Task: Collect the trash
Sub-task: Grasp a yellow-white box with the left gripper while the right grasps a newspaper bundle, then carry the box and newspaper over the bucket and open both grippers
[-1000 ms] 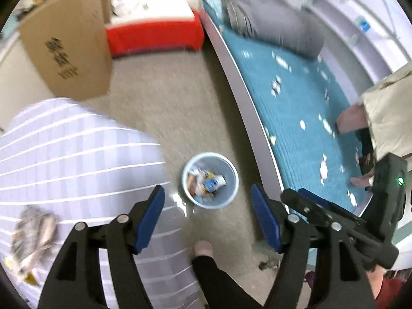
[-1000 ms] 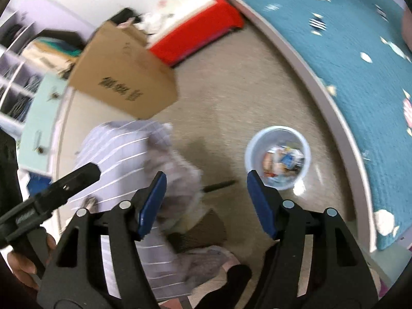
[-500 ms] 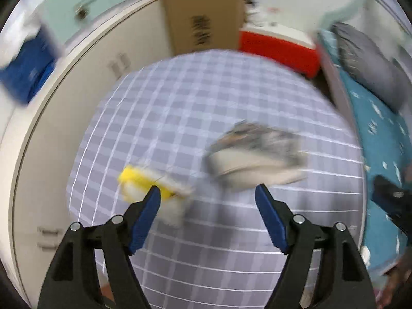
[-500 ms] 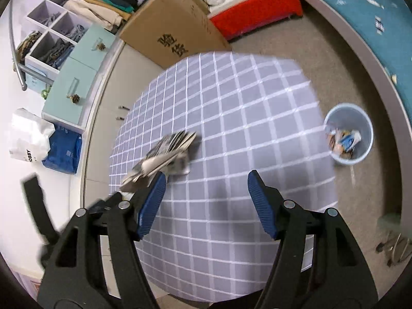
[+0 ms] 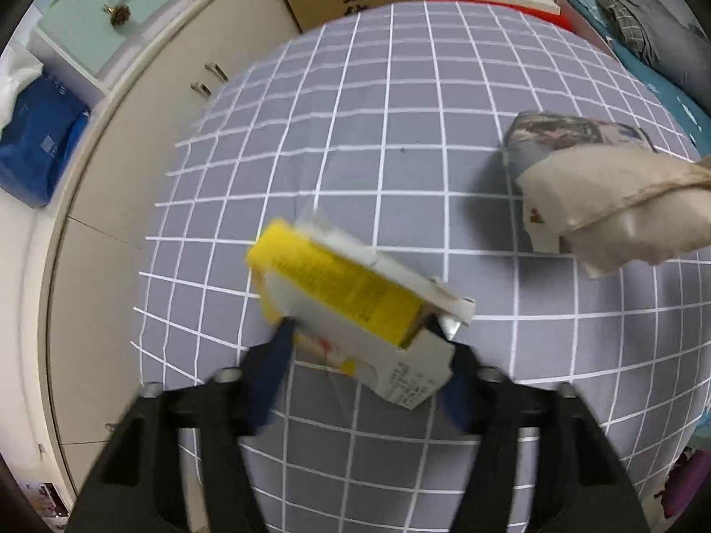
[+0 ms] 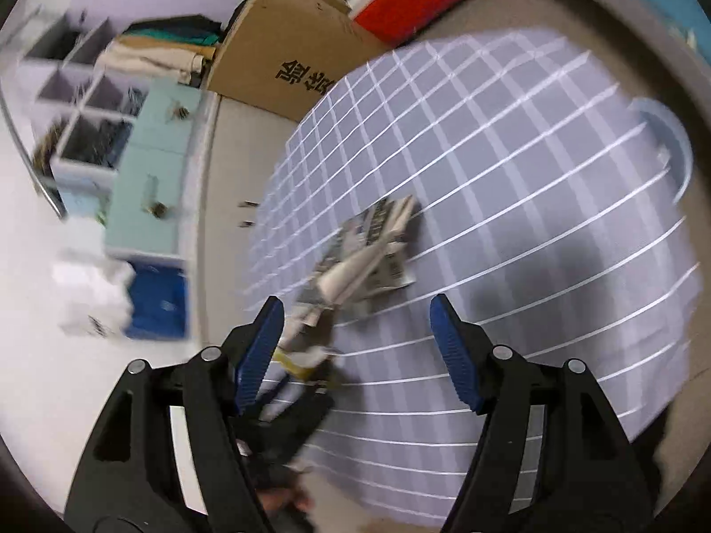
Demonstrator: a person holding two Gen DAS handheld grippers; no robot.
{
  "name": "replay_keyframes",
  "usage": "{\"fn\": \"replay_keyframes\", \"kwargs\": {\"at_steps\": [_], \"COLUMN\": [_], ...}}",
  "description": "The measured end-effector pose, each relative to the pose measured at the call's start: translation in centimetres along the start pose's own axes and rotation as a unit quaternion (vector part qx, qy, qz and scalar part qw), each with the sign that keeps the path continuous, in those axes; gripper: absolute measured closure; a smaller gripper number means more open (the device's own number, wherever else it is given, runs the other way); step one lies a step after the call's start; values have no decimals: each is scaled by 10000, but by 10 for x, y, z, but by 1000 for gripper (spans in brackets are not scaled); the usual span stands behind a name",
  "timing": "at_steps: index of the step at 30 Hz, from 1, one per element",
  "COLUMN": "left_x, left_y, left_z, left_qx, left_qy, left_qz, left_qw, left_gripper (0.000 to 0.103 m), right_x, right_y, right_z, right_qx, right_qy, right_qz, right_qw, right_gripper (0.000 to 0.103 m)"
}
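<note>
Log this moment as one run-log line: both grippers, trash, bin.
left gripper: straddling yellow-and-white carton, grip unclear | right gripper: open, empty | crumpled newspaper: on checked tablecloth | blue bin: behind table

So the worktop point(image 5: 400, 133) has a grey cloth with a white grid pattern over it. Lying on it are a crushed yellow and white carton point(image 5: 355, 293) and, well off to the right, a crumpled bunch of newspaper point(image 5: 591, 177).
</note>
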State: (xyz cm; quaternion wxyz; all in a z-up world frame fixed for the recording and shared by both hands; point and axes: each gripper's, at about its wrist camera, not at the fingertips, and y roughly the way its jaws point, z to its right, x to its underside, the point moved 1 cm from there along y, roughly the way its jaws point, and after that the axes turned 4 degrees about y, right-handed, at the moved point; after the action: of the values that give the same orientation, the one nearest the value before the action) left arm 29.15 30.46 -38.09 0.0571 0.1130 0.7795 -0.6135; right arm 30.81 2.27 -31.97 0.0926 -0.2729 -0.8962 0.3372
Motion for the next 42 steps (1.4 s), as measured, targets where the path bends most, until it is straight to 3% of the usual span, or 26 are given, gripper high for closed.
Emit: {"fn": "replay_keyframes", "kwargs": {"at_steps": [1, 3, 4, 5, 7, 12, 13, 14, 17, 22, 28, 35, 42], "left_x": [0, 1, 0, -1, -4, -13, -16, -19, -24, -35, -63, -98, -114], "left_y": [1, 0, 1, -2, -4, -25, -27, -31, -45, -64, -76, -95, -76], "left_z": [-1, -8, -12, -19, -33, -56, -60, -63, -60, -34, 42, 181, 327], "left_qx": [65, 186, 233, 363, 734, 1058, 1109, 1166, 1278, 1543, 1961, 2471, 2785], "left_qy": [-9, 34, 54, 24, -125, -455, -507, -545, -606, -569, -51, 682, 1215], "left_qz": [-13, 18, 47, 83, 111, 359, 372, 403, 510, 590, 538, 445, -105], "left_qw": [10000, 9998, 9997, 9993, 9972, 9927, 9918, 9909, 9886, 9846, 9791, 9656, 9526], "left_gripper": [59, 81, 86, 100, 100, 100, 100, 100, 100, 100, 100, 100, 100], "right_x": [-1, -5, -7, -7, -9, -11, -13, -16, -21, -37, -77, -146, -185], "right_y": [5, 18, 25, 30, 46, 76, 79, 84, 80, 51, -17, -123, -160], "right_z": [1, -1, -3, -4, -6, -6, -7, -10, -23, -29, 4, 86, 204], "right_qx": [-54, -63, -49, -35, -7, -150, -189, -182, -56, -72, -80, 430, 1326], "right_qy": [148, 351, 409, 458, 652, 904, 886, 760, 113, -523, -483, -381, 98], "right_qz": [-33, -76, -88, -111, -256, -504, -504, -622, -645, -486, 61, 917, 899], "right_qw": [9999, 9993, 9991, 9989, 9975, 9945, 9946, 9950, 9978, 9974, 9988, 9941, 9870], "right_gripper": [36, 36, 36, 36, 36, 39, 49, 83, 93, 95, 95, 95, 95]}}
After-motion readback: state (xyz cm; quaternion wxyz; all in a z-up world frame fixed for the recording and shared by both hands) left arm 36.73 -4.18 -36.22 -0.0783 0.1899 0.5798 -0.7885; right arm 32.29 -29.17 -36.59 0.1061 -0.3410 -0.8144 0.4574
